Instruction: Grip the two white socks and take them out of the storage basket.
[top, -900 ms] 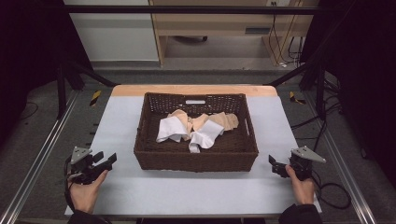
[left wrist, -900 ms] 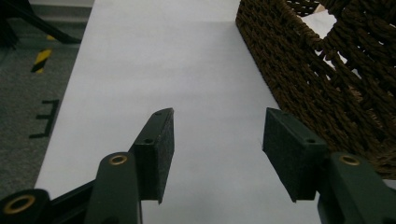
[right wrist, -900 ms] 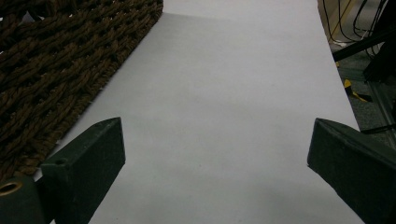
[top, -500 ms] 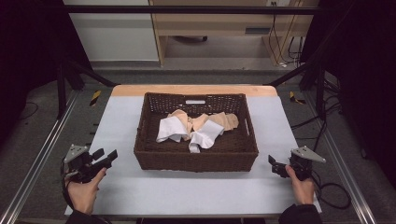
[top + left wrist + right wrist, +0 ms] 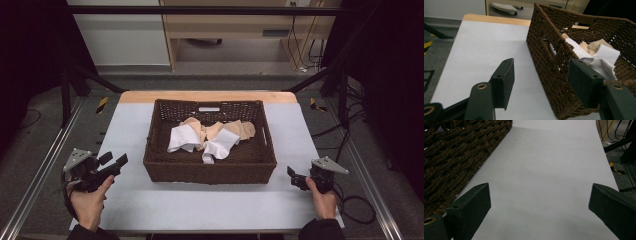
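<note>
A dark brown woven basket (image 5: pixel 210 172) stands in the middle of the white table. A loose heap of white and beige cloths (image 5: pixel 220 142) lies in it. My left gripper (image 5: pixel 114 159) is held just left of the basket's near left corner, open, with nothing between its jaws. In the left gripper view the left gripper (image 5: pixel 541 66) points at the basket's left wall (image 5: pixel 549 65), and the cloths (image 5: pixel 604 56) show over the rim. My right gripper (image 5: pixel 294 177) rests near the table's front right, open and empty. The right gripper view looks past the right gripper (image 5: pixel 540 191) along bare table beside the basket (image 5: pixel 454 157).
The white table top (image 5: pixel 125 130) has free strips left and right of the basket and along the front. Metal rails (image 5: pixel 45 165) run down both sides of the table. Cables (image 5: pixel 355 210) lie on the floor at the right.
My left gripper has risen slightly and edged toward the basket. The right gripper and the cloths have stayed where they were.
</note>
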